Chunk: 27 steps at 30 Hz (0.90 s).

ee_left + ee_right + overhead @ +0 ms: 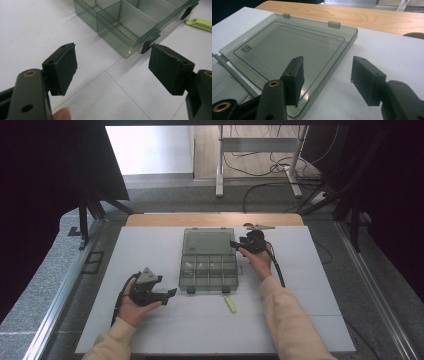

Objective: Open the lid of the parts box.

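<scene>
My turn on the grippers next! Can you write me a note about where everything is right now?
Left gripper: open, holding nothing, by the near left corner of the organizer box.
Right gripper: open, its jaws straddle the right edge of the box's lid, not clamped.
The lid lies flat open behind the box; a yellow-green clip lies in front of it.
Done: box is open.
Left: probably grip the lid's edge and swing it shut.

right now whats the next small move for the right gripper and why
Probably close the right gripper on the lid edge. The organizer box lies open, lid flat on the table, and the open jaws already straddle the lid's side edge, so gripping should let it swing shut.
</scene>
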{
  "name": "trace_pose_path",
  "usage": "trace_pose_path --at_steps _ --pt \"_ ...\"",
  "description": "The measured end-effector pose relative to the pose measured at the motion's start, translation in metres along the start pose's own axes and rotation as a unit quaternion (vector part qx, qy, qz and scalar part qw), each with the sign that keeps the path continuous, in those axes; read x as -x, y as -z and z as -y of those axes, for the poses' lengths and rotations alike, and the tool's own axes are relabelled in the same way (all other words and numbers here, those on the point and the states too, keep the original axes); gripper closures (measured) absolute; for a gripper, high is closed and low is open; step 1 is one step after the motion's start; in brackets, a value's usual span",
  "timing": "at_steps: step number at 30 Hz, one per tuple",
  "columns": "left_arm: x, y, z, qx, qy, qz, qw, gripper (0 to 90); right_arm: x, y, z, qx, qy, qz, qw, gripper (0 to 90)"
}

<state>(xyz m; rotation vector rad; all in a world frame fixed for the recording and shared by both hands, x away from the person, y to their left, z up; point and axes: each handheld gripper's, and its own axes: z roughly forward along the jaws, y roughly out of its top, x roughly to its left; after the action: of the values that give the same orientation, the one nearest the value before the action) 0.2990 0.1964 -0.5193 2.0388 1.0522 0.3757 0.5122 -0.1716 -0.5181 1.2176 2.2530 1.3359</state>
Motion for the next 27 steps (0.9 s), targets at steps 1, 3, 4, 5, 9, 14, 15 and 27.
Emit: trace_pose_path --at_steps 1,3,4,5,9,14,15,27 --pt "0.000 0.000 0.000 0.001 0.000 0.000 1.0000 22.8 0.000 0.000 0.000 0.000 0.000 0.000 1.0000 43.0" --pt "0.000 0.000 0.000 0.002 0.000 0.000 1.0000 22.8 0.000 0.003 -0.001 0.001 0.003 -0.005 1.0000 40.4" --pt "0.000 0.001 0.000 0.003 -0.001 -0.001 1.0000 22.7 -0.001 0.005 -0.002 0.001 0.004 -0.008 1.0000 40.1" --pt "0.000 0.001 0.000 0.005 0.000 -0.001 1.0000 22.7 -0.002 0.007 -0.003 0.001 0.005 -0.012 0.9999 40.0" --pt "-0.001 0.003 0.000 0.010 0.003 -0.002 0.9999 22.7 -0.009 0.022 -0.009 0.000 0.015 -0.024 0.9996 37.7" --pt "-0.002 0.002 0.000 0.011 0.005 -0.002 0.9999 22.6 -0.021 0.044 -0.011 -0.005 0.038 -0.029 0.9989 34.5" --pt "-0.002 0.002 0.000 0.011 0.006 -0.002 0.9999 22.6 -0.022 0.047 -0.010 -0.004 0.041 -0.028 0.9988 34.4" --pt "-0.002 0.003 -0.001 0.017 0.008 0.008 0.9998 22.7 -0.043 0.098 0.002 0.009 0.072 -0.009 0.9973 32.6"
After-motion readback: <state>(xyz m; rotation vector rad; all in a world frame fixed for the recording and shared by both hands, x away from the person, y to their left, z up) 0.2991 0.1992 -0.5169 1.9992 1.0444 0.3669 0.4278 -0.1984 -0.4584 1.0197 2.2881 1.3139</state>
